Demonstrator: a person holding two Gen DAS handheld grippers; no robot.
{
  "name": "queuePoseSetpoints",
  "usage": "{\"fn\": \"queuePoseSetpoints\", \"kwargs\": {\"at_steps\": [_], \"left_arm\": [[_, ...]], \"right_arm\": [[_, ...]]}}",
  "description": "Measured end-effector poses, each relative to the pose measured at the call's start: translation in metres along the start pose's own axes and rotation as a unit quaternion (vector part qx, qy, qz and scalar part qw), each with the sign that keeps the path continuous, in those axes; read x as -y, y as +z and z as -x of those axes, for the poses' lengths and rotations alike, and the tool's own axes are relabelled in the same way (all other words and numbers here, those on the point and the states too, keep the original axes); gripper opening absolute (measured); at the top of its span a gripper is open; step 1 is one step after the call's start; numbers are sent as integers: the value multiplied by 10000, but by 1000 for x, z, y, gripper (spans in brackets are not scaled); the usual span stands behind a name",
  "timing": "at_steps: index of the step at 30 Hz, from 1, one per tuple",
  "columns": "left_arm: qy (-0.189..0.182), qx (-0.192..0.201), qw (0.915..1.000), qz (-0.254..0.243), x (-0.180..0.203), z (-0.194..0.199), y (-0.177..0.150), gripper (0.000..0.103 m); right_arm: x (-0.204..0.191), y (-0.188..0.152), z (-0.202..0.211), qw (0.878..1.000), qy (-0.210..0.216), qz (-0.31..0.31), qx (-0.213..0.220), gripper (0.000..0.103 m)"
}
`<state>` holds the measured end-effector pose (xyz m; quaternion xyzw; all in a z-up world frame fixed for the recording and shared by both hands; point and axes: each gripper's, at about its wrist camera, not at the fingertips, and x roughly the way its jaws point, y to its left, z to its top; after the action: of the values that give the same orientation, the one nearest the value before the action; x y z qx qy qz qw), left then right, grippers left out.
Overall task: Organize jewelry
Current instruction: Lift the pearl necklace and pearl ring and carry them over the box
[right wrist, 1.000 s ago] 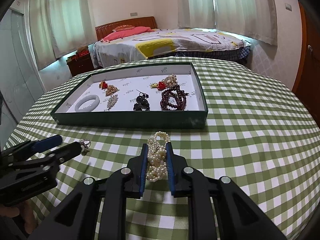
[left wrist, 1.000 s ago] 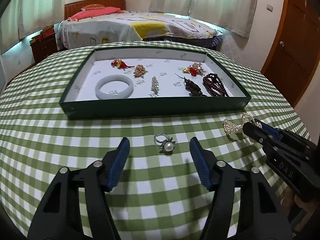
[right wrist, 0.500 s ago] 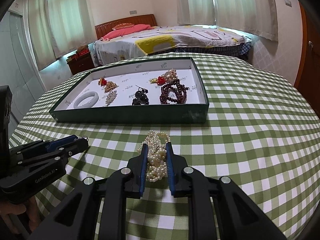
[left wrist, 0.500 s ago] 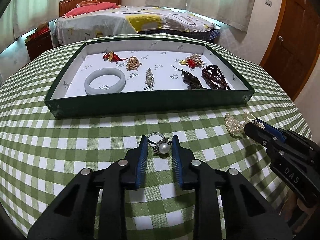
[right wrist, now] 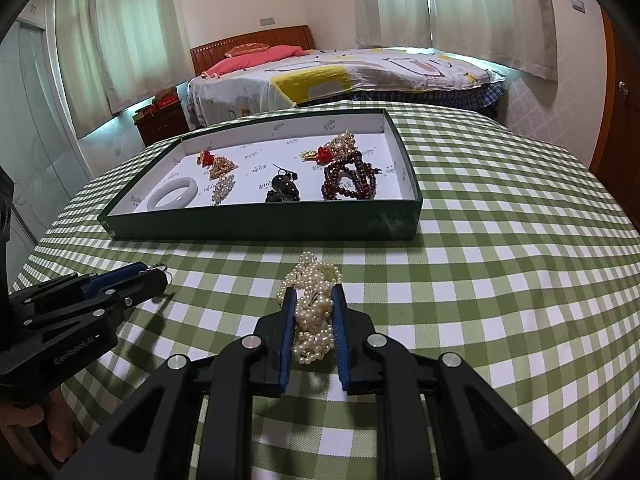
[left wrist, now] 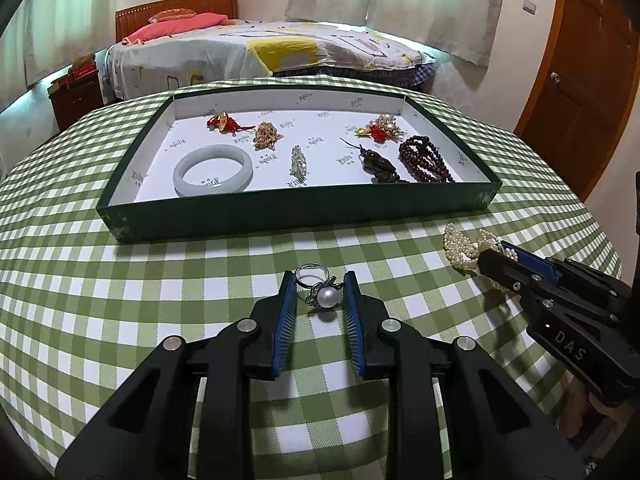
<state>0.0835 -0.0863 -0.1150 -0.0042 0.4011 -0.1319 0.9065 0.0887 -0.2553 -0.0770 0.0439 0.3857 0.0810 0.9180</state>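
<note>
A silver ring with a white pearl (left wrist: pixel 325 297) sits between the blue pads of my left gripper (left wrist: pixel 319 280), which is shut on it just above the green checked cloth. In the right wrist view the left gripper (right wrist: pixel 150 277) shows at the left with the ring's band (right wrist: pixel 160 267) at its tip. My right gripper (right wrist: pixel 314 292) is shut on a bunched white pearl strand (right wrist: pixel 314 314) on the cloth. From the left wrist view, the right gripper (left wrist: pixel 498 258) and pearl strand (left wrist: pixel 464 246) are at the right. The dark green tray (left wrist: pixel 296 210) lies beyond both.
The tray (right wrist: pixel 264 229) holds a pale jade bangle (left wrist: pixel 213 170), dark red beads (left wrist: pixel 424 158), a dark carved pendant (left wrist: pixel 376 166) and several small gold and red pieces. A bed stands behind the round table, a wooden door at the right.
My left gripper's jaws have come together from wide apart onto the pearl ring. The right gripper has stayed shut on the pearl strand and has not moved.
</note>
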Motion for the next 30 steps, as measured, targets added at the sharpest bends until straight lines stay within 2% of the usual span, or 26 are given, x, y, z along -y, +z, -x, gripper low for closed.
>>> {"fn": "queuePoseSetpoints", "kwargs": {"at_steps": [30], "left_arm": [[89, 374, 9992, 137, -21, 29, 5, 24]], "right_arm": [[-13, 6, 19, 9996, 25, 149, 237, 18]]}}
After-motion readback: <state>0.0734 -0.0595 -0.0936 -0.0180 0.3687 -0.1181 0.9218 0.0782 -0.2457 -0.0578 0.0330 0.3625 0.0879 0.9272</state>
